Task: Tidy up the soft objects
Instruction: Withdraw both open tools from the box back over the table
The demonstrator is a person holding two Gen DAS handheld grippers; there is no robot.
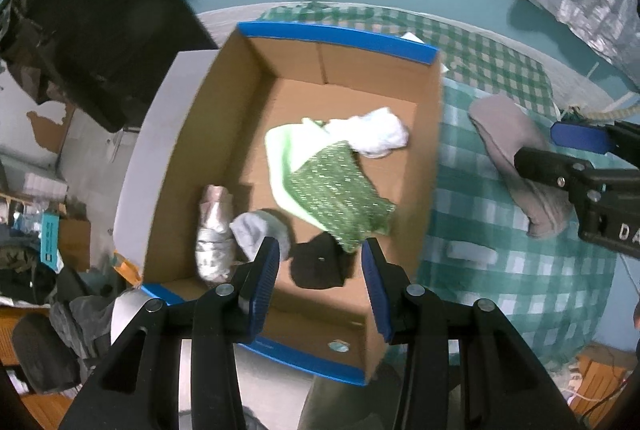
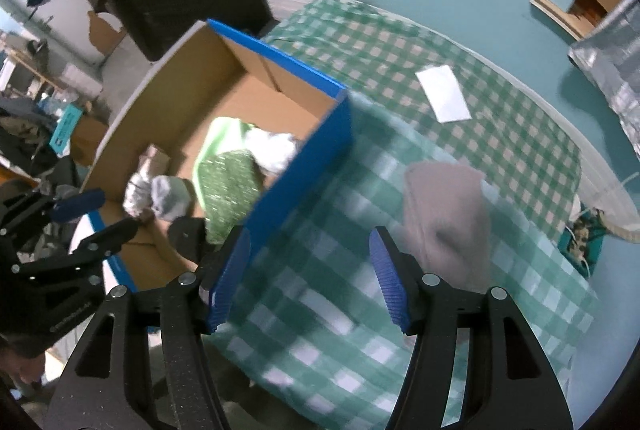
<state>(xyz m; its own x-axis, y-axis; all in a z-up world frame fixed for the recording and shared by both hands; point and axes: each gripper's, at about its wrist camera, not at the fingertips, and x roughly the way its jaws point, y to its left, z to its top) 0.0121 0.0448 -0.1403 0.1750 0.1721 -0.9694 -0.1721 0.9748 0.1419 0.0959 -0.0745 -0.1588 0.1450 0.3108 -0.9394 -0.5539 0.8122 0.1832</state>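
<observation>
Taupe soft cloth lies on the checked bench, seemingly just ahead of the right gripper, jaws wide; left gripper gapes over the cardboard box.

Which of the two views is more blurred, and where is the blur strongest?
Right wrist view: strong motion blur over the checked cloth and the grey-pink cloth. Left wrist view: sharper, with the green cloth in the cardboard box fairly clear; both bend at the edges.

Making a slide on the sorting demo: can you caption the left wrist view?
Open left gripper above cardboard box of soft items; taupe cloth outside on checkered tablecloth.
</observation>
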